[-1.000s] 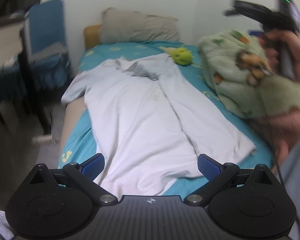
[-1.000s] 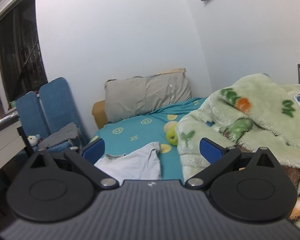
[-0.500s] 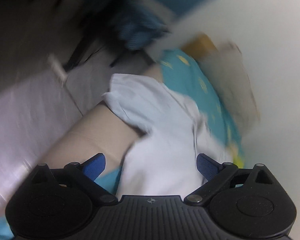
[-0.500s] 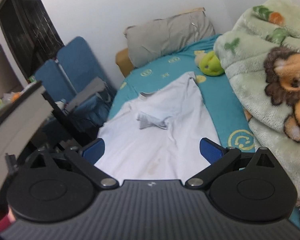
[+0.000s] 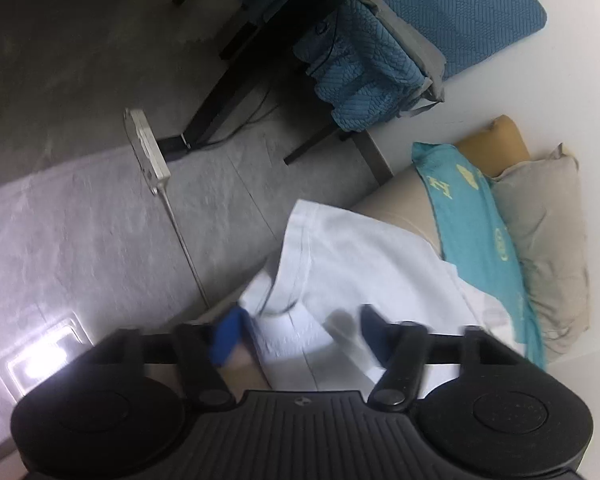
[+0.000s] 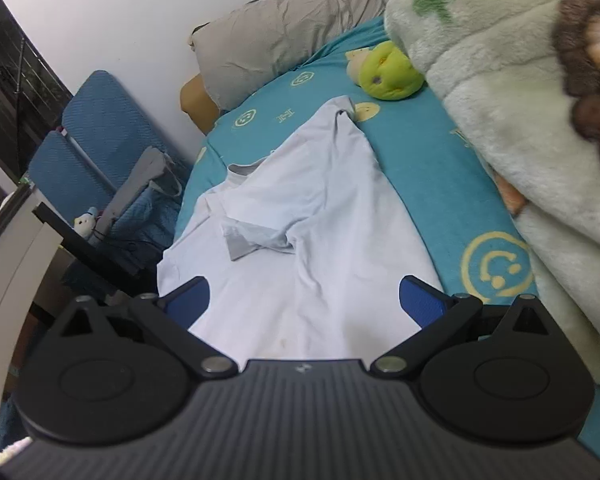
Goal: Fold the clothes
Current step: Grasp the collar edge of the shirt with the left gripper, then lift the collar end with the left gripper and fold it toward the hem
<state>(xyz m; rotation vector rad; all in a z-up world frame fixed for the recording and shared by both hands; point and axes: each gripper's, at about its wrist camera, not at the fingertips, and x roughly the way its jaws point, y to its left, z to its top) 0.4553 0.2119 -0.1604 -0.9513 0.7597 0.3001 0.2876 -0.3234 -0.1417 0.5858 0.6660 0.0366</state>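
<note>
A white short-sleeved shirt (image 6: 300, 240) lies spread on the teal bed sheet (image 6: 428, 168), its collar toward the pillow. In the left wrist view the shirt's left sleeve (image 5: 340, 256) hangs over the bed's side edge. My left gripper (image 5: 300, 330) is over that sleeve, its blue pads blurred and narrower apart than before, with sleeve cloth between them. My right gripper (image 6: 304, 300) is open and empty, above the shirt's body.
A grey pillow (image 6: 284, 28) lies at the bed's head. A green plush toy (image 6: 388, 72) and a thick green blanket (image 6: 520, 100) sit on the right side. Blue chairs (image 6: 92, 148) stand left of the bed. A white power strip (image 5: 146, 150) lies on the floor.
My left gripper swung down to the shirt's left sleeve at the bed edge and its fingers are closing in. My right gripper moved forward and down over the shirt.
</note>
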